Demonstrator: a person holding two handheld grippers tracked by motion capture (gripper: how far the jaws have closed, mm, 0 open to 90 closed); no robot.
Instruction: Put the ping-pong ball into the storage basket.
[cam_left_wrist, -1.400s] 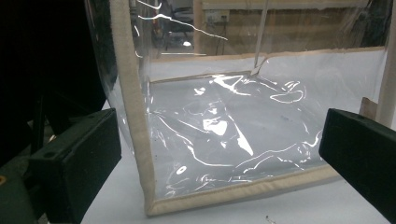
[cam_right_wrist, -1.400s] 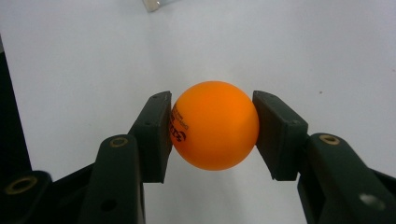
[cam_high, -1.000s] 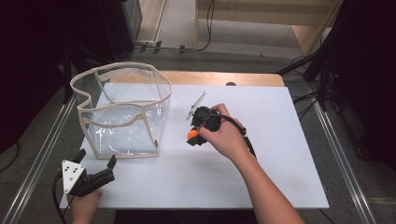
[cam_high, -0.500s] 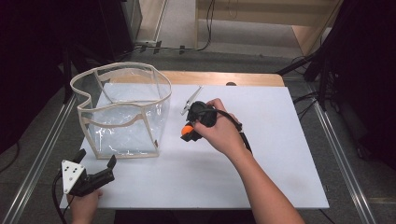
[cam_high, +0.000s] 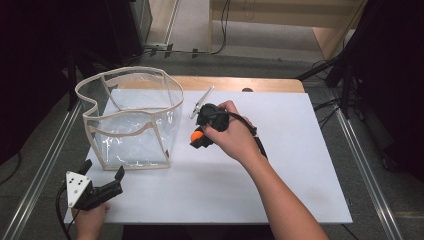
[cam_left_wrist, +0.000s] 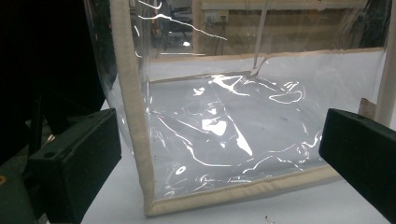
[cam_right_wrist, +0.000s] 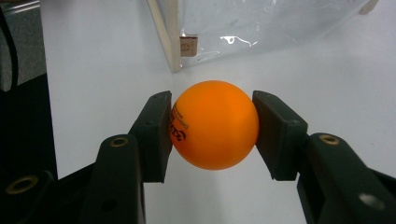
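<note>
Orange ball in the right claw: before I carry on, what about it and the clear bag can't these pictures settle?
- Orange ball: its print is partly covered by the right claw jaw in the right gripper view, unreadable.
- In the high view, the hand covers most of that claw; the ball is a small orange spot.
- Clear bag: top cut off in the left gripper view; glare blurs its inside.
- Left claw: open, jaw tips cropped by the frame.

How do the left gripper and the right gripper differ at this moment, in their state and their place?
The right gripper is closed on an orange ball; the left gripper is open and holds nothing. The right gripper is beside the clear bag, near the table's middle; the left gripper sits at the near left corner, facing that bag. Both have black jaws.
</note>
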